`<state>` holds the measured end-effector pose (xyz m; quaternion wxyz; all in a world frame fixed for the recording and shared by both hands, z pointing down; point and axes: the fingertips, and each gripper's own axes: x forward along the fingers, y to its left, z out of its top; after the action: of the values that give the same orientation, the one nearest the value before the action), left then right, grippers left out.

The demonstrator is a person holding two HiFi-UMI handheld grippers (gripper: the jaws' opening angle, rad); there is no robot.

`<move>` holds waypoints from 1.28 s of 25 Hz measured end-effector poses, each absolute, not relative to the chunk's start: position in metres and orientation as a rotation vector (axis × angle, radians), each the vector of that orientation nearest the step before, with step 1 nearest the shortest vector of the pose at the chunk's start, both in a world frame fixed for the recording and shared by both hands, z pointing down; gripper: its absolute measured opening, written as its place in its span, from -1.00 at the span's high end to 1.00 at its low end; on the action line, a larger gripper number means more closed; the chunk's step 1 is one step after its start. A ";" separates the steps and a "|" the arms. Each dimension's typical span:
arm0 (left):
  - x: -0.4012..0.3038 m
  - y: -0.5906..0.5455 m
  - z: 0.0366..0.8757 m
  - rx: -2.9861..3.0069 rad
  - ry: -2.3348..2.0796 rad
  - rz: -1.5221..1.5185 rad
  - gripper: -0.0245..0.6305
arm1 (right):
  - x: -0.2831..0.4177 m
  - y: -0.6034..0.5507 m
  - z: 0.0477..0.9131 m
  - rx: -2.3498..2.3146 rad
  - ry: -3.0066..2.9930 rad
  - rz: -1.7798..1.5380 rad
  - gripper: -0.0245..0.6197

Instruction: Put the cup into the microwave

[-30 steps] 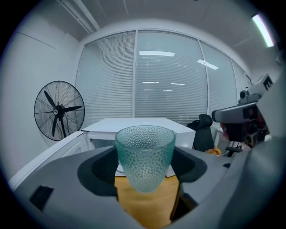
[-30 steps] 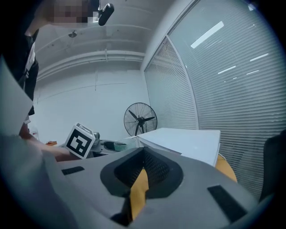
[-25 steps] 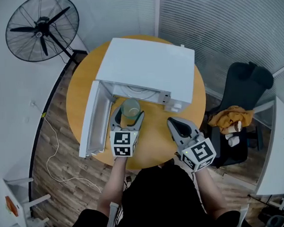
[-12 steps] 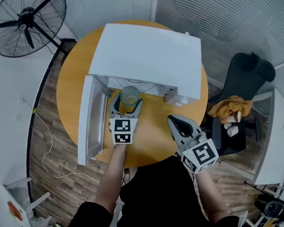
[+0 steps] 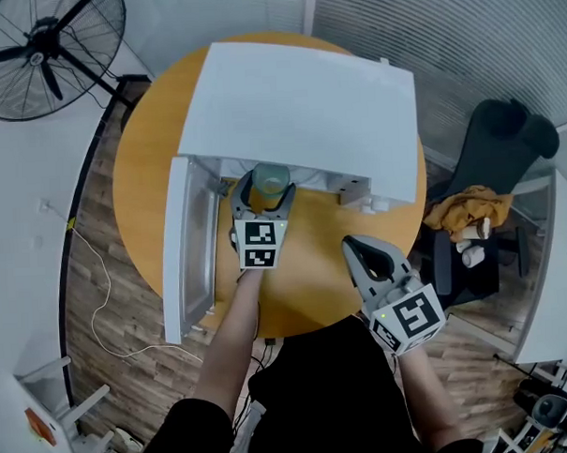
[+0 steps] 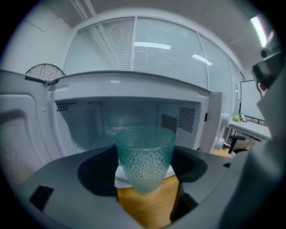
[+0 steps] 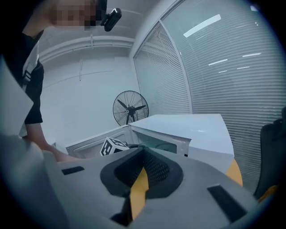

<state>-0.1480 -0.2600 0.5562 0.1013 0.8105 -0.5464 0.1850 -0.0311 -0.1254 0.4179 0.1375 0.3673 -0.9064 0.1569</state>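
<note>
Two grippers. Clamping cup (image 6: 145, 156) in left gripper (image 5: 265, 188) at microwave (image 5: 297, 108) mouth, 12 o'clock. Holding right gripper (image 5: 359, 248), jaws together, at 4 o'clock.

Head view steeply above the microwave (image 5: 297, 108), left gripper view close into its open front, right gripper view farther off, same front.

Your round table with the yellow-orange wooden top (image 5: 309, 276) carries the boxy white microwave (image 5: 297, 108), which sits on the far half and covers most of that side. Its white door (image 5: 176, 244) stands swung wide open on your left, reaching back toward you above the tabletop's left edge.
</note>
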 end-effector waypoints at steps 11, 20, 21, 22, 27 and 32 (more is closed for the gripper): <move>-0.140 -0.296 0.571 2.451 -1.610 0.515 -0.17 | -0.031 -0.127 0.422 1.088 -2.607 0.487 0.90; -0.137 -0.313 0.581 2.457 -1.621 0.529 -0.17 | -0.026 -0.126 0.427 1.105 -2.586 0.517 0.90; -0.137 -0.314 0.581 2.463 -1.623 0.524 -0.17 | -0.026 -0.125 0.428 1.109 -2.582 0.523 0.90; -0.137 -0.315 0.581 2.470 -1.624 0.519 -0.17 | -0.025 -0.125 0.429 1.114 -2.579 0.530 0.90; -0.133 -0.322 0.580 2.502 -1.616 0.498 -0.17 | -0.024 -0.123 0.431 1.122 -2.572 0.545 0.90; -0.131 -0.333 0.580 2.529 -1.621 0.483 -0.17 | -0.026 -0.123 0.429 1.122 -2.573 0.540 0.90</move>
<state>-0.1309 -0.3334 0.5801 0.0496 0.8303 -0.5320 0.1585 -0.0258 -0.1229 0.4292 0.1411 0.3886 -0.8911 0.1869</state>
